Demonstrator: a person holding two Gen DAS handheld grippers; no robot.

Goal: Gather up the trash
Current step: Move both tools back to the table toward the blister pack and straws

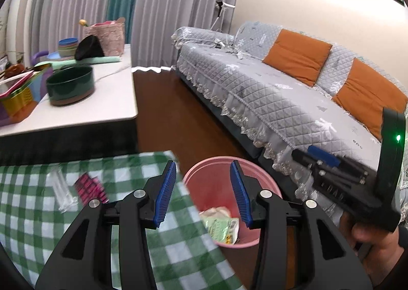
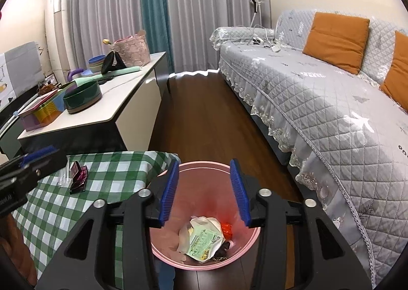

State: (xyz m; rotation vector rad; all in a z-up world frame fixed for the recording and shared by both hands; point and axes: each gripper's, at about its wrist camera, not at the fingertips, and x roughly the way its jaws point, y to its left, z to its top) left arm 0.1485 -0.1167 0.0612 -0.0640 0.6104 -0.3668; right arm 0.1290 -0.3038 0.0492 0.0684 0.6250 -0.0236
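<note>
A pink trash bin (image 2: 204, 262) stands on the floor beside the green checked table (image 2: 63, 203). It holds crumpled wrappers (image 2: 201, 239) and a red scrap (image 2: 226, 230). My right gripper (image 2: 204, 190) is open and empty, right above the bin. My left gripper (image 1: 202, 193) is open and empty over the table's right edge, with the bin (image 1: 211, 175) just to its right. A pink-and-black wrapper (image 2: 78, 177) and a clear plastic piece (image 2: 64, 175) lie on the table; they also show in the left wrist view, wrapper (image 1: 90, 186) and plastic (image 1: 61, 191).
A grey covered sofa (image 2: 318, 101) with orange cushions (image 2: 335, 41) runs along the right. A white sideboard (image 2: 122, 101) at the left carries a dark green pot (image 2: 81, 97), a colourful tin and bowls. Brown wooden floor (image 2: 204, 116) lies between them.
</note>
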